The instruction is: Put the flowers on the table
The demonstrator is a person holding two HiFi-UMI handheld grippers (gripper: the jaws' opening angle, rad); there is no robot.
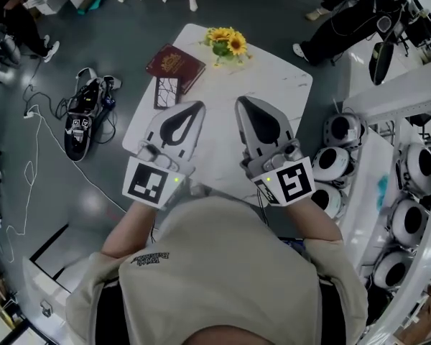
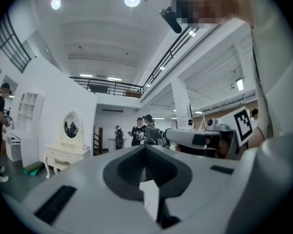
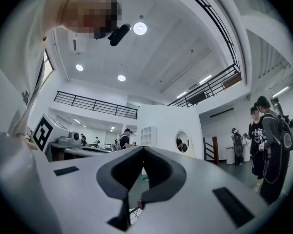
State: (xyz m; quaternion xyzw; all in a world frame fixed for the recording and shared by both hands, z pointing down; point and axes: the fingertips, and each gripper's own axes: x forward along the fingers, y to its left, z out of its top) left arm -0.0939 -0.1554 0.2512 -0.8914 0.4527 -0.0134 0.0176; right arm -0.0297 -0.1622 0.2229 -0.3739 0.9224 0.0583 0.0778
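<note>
A small bunch of yellow sunflowers (image 1: 227, 44) in a green vase stands at the far edge of the white table (image 1: 273, 77). My left gripper (image 1: 197, 107) hovers above the table's near half, jaws closed together with nothing between them. My right gripper (image 1: 241, 102) is held beside it, likewise shut and empty. Both point toward the flowers, well short of them. The left gripper view shows only the closed jaws (image 2: 145, 148) tilted up at the ceiling, and in the right gripper view the shut jaws (image 3: 143, 149) face the hall; neither shows the flowers.
A dark red book (image 1: 176, 65) and a dark patterned card (image 1: 166, 92) lie on the table's left part. Black gear (image 1: 85, 113) and white cables lie on the floor at left. Round white devices (image 1: 334, 160) fill racks on the right. People stand at the far corners.
</note>
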